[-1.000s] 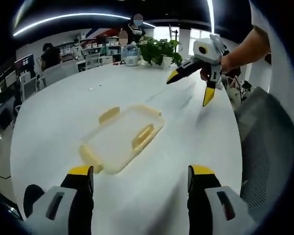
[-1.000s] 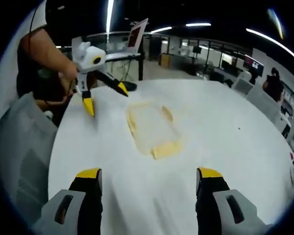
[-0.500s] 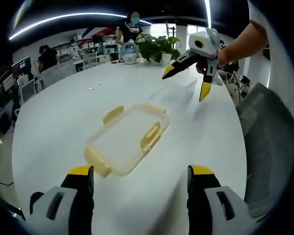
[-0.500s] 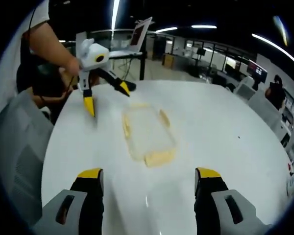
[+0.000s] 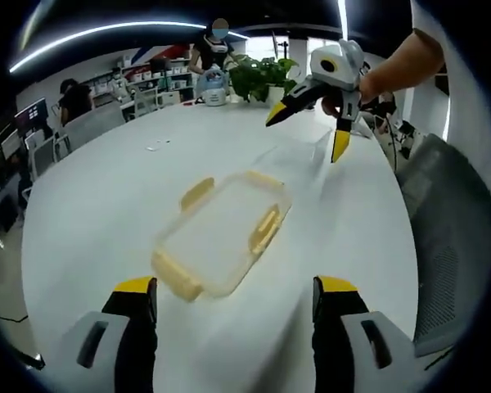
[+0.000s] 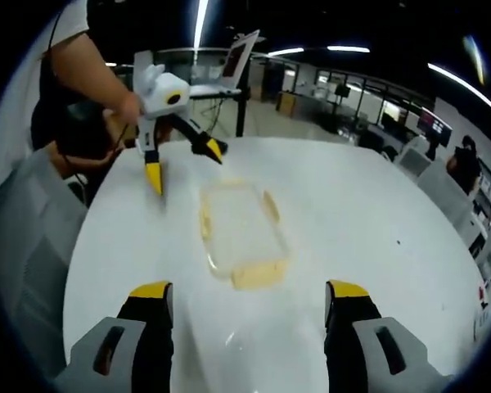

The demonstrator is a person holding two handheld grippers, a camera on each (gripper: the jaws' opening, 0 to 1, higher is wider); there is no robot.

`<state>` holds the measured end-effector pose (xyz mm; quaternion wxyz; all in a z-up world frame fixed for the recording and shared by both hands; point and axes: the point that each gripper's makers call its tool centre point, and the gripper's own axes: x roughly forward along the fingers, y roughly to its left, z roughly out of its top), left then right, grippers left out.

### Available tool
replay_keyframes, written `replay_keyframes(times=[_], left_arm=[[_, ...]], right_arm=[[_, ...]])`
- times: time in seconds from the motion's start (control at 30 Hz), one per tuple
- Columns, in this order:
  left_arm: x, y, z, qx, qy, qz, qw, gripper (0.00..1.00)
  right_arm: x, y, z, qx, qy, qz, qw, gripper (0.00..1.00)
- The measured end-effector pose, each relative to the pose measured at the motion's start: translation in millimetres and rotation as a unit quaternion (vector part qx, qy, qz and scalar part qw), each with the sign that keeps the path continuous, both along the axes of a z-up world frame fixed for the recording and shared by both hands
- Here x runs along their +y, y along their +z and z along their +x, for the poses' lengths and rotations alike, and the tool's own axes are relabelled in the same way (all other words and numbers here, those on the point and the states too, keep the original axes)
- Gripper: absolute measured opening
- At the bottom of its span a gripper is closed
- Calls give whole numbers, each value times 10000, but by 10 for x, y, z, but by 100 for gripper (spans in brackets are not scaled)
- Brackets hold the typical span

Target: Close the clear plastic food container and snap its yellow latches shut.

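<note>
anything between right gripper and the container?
No. In the right gripper view, bare white table lies between the open right gripper and the clear container.

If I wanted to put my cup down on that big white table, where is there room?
Bare tabletop lies between the food container and the far edge by the plant, and on the table beyond the container's far side. It is busier where the right gripper hangs over the near edge by the grey chair.
</note>
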<state>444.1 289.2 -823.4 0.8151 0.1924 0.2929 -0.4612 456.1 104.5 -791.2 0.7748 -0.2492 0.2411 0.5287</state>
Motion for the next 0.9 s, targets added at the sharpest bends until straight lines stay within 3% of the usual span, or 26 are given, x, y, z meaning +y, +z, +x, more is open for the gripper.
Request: replay_keyframes(times=[0.9], left_arm=[[13, -66, 213, -16, -642, 418, 9971, 77]], right_arm=[[181, -103, 127, 67, 464, -239, 9986, 74]])
